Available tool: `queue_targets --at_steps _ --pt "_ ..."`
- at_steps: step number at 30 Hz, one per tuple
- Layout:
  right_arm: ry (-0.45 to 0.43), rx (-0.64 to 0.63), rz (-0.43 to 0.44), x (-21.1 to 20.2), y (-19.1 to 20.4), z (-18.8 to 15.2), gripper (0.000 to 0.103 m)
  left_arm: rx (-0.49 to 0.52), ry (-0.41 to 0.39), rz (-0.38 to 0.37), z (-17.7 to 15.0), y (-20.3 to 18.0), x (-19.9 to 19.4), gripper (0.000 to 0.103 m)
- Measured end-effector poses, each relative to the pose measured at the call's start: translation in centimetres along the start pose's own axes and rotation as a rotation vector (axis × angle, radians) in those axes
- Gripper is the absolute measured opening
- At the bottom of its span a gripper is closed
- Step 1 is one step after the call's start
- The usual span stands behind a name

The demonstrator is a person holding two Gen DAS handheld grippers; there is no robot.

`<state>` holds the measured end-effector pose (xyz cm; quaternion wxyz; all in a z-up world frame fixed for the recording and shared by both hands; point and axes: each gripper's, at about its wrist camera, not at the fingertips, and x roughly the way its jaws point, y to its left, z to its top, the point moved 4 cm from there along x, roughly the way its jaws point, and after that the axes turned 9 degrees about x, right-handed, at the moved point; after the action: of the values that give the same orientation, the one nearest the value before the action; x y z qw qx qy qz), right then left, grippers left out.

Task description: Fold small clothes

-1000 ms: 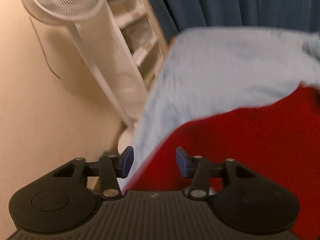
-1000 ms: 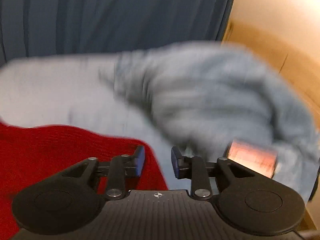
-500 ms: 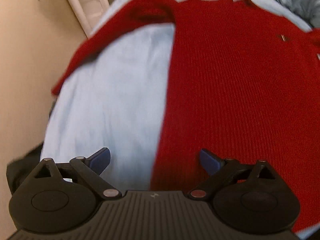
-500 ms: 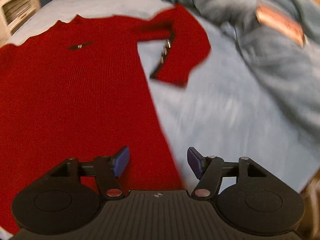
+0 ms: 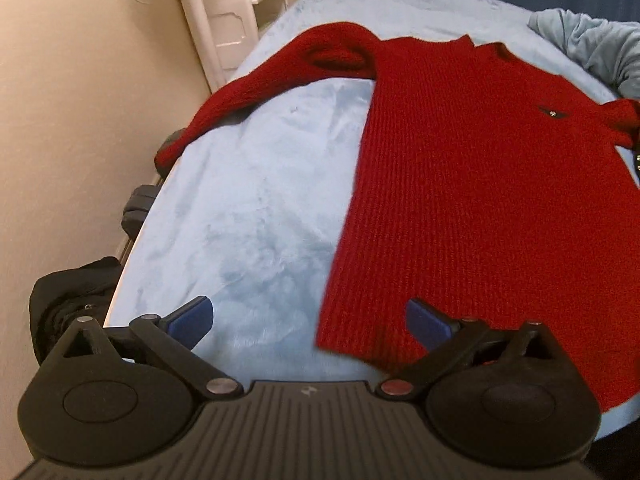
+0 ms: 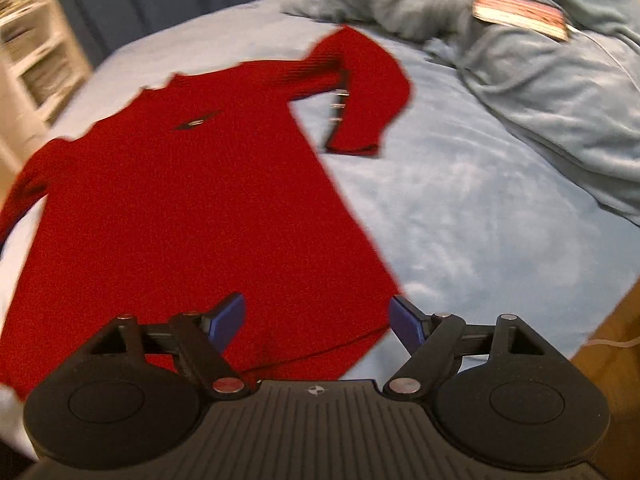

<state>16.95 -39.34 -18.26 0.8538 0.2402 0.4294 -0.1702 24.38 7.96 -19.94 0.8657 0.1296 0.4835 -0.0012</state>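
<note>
Red sweater (image 5: 472, 184) is lying flat on the light blue bed (image 5: 248, 208), sleeves out. Both the left tongs (image 5: 310, 320) and right tongs (image 6: 318, 318) have just been opening and now gape wide over its bottom hem, nothing gripped.

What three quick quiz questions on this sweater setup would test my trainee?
1. True or false: the red sweater lies spread flat on the light blue blanket.
2. Which sleeve is bent back on itself? A) the one in front of the right claw B) the one trailing towards the bed's edge near the left claw
3. Fill in: both claws stand ____ at the hem, gripping nothing.

Key: 1 true; 2 A; 3 open.
</note>
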Motion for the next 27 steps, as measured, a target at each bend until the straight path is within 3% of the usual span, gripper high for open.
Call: queue_targets --at_steps 8,17,24,27 --pt "-0.042 -0.09 0.067 0.1 3.6 -1.3 0.081 0.021 0.004 0.007 -0.1 -1.2 -1.2 0.103" --pt "-0.052 -0.066 0.066 2.3 3.9 0.0 0.081 -0.032 -0.006 0.08 3.1 1.9 0.9 0.103" --pt "-0.014 -0.046 0.092 3.3 5.9 -0.2 0.081 -0.246 -0.014 0.162 6.9 9.0 3.6 0.103" --pt "0.012 -0.074 0.09 3.7 6.7 -0.9 0.081 -0.371 -0.012 0.149 8.2 12.9 6.0 0.103"
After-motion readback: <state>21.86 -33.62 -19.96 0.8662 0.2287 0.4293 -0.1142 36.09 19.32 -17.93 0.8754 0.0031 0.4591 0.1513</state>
